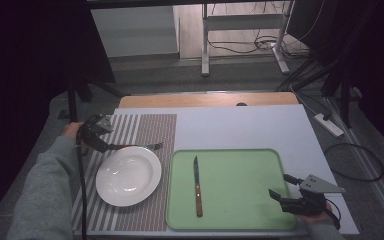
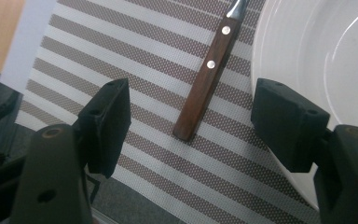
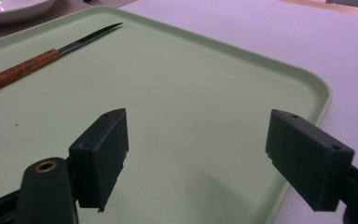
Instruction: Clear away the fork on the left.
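the left hand-held gripper (image 1: 111,146) sits at the left of the high view, over the striped mat (image 1: 152,130), with its jaws spread wide and nothing between the pads. in the left gripper view the wooden handle of a fork (image 2: 207,79) lies flat on the mat in the gap ahead of the jaws, untouched, its metal neck running off the top edge of the frame. it lies just beside the white plate (image 2: 317,60), whose rim curves down the right of that frame. the jaws straddle the handle's line, which suits either a pinch across the handle or a release just made; which of the two it is cannot be told here. in the high view the fork (image 1: 142,147) lies along the upper rim of the plate, tines toward the centre of the frame, likely laid there as part of a place setting.

the right hand-held gripper (image 1: 280,187) waits at the lower right of the high view, at the right edge of the green tray (image 1: 240,200), jaws wide and empty. the knife (image 1: 197,185) lies flat on the tray's left half, blade toward the top of the frame, well apart from those jaws. the tray seems to serve as the supply for the cutlery, and the mat on the counter (image 1: 240,125) as the setting.
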Demonstrator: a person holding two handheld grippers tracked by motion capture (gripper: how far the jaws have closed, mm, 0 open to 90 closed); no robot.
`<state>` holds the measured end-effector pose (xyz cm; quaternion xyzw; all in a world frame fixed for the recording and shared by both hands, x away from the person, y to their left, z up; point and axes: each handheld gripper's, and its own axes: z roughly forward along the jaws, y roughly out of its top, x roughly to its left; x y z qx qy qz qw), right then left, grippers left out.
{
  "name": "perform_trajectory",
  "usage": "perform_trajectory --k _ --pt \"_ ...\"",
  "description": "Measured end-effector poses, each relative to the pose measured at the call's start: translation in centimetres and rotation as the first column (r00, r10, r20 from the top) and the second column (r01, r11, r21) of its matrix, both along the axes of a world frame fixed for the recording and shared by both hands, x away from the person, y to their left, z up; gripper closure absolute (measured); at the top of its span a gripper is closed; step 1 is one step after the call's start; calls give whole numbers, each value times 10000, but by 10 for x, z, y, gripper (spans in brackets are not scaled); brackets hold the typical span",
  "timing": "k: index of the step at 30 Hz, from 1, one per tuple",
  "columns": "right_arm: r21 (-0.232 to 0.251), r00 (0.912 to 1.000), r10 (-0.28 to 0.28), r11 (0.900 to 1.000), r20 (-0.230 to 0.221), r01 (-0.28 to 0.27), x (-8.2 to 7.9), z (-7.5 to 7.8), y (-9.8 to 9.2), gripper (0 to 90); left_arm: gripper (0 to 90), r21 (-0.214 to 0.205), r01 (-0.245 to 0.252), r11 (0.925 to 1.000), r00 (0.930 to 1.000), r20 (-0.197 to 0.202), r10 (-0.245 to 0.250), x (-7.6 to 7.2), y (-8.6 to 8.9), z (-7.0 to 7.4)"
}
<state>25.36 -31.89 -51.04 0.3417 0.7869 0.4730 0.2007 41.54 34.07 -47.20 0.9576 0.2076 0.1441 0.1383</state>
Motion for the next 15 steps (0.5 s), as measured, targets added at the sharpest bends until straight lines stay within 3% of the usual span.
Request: perform_trajectory --k 4,13,15 --pt "-125 10000 -13 9999 29 13 0 0 1 216 290 206 -14 9998 9999 -160 17 6 3 -4" --pt "-305 9999 -120 9995 -13 120 0 -1 2 215 291 228 217 9995 9988 -445 -206 13 3 -10" --pt "-331 9999 -140 9994 -31 139 1 -2 2 215 292 458 287 9985 9977 -627 -258 17 1 -14"
